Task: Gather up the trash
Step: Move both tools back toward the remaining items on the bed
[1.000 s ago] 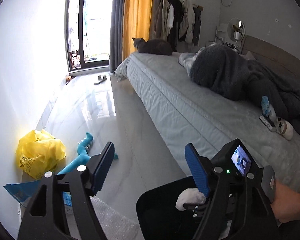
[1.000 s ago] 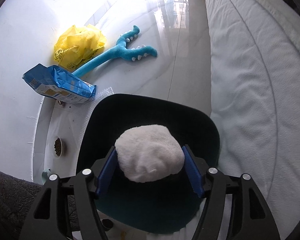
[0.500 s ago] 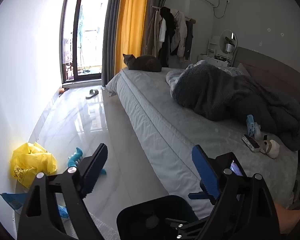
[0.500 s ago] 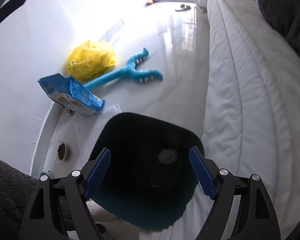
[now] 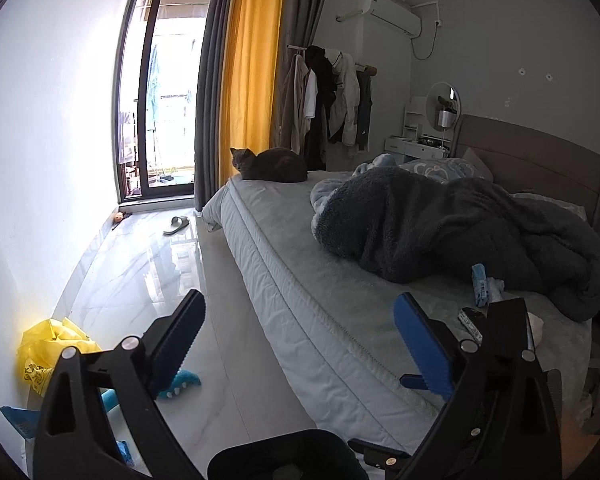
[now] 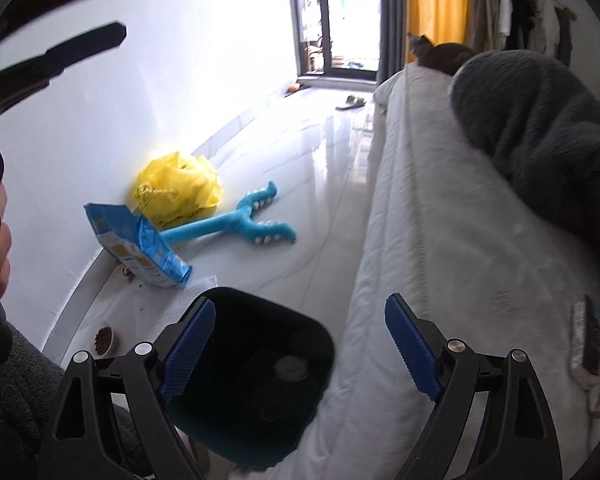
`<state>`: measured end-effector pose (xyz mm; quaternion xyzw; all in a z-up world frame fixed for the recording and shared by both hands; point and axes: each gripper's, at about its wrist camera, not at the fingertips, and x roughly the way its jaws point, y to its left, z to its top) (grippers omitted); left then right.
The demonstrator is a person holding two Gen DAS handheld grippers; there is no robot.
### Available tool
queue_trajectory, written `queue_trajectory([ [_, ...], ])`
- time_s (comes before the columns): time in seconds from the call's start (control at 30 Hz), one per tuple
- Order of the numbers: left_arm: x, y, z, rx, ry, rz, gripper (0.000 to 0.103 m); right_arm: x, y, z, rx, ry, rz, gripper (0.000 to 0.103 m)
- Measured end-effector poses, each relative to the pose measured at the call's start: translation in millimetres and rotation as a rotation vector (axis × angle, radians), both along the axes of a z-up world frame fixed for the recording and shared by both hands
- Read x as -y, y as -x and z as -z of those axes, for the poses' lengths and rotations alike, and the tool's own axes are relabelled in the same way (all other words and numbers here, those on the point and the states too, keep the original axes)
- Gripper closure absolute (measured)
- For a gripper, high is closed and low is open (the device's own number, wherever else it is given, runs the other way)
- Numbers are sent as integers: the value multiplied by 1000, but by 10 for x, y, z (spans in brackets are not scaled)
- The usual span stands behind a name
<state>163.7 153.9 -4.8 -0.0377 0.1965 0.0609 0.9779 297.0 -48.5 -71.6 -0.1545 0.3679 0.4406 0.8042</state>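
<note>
My right gripper [image 6: 300,344] hovers above the black bin [image 6: 252,380], its jaws opening with nothing between them. A white wad [image 6: 290,366] lies at the bottom of the bin. My left gripper [image 5: 300,340] points across the bed, jaws opening and empty; the bin's rim [image 5: 284,456] shows below it. On the floor by the wall lie a yellow plastic bag [image 6: 178,192], a blue packet [image 6: 136,248] and a sheet of bubble wrap [image 6: 196,284]. A blue wrapper [image 5: 480,288] and white scraps [image 5: 536,324] rest on the bed beside the dark blanket.
A grey bed [image 5: 300,280] fills the right side, with a cat [image 5: 272,164] at its far corner and a dark blanket [image 5: 460,232]. A blue toy [image 6: 228,228], a pet food bowl [image 6: 103,338] and a slipper [image 5: 176,224] are on the glossy floor.
The right gripper let go of the white wad, which dropped into the bin. Both grippers rose and tilted up, and their jaws spread wider.
</note>
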Motion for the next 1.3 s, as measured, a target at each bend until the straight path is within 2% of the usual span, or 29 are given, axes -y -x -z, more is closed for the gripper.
queue_trajectory([
  [0.17,213,-111,19,-9,-15,50,6,256,-119,-82,15,-24,45,15],
  [0.37,409,-282,78,-49,40,83,6,597,-233,-126,49,-27,90,15],
  [0.77,812,-499,232,-81,4,108,6,1359,-453,-294,122,-47,219,15],
  [1.3,1192,-735,358,-124,121,173,6,2139,-639,-202,102,-52,349,15],
])
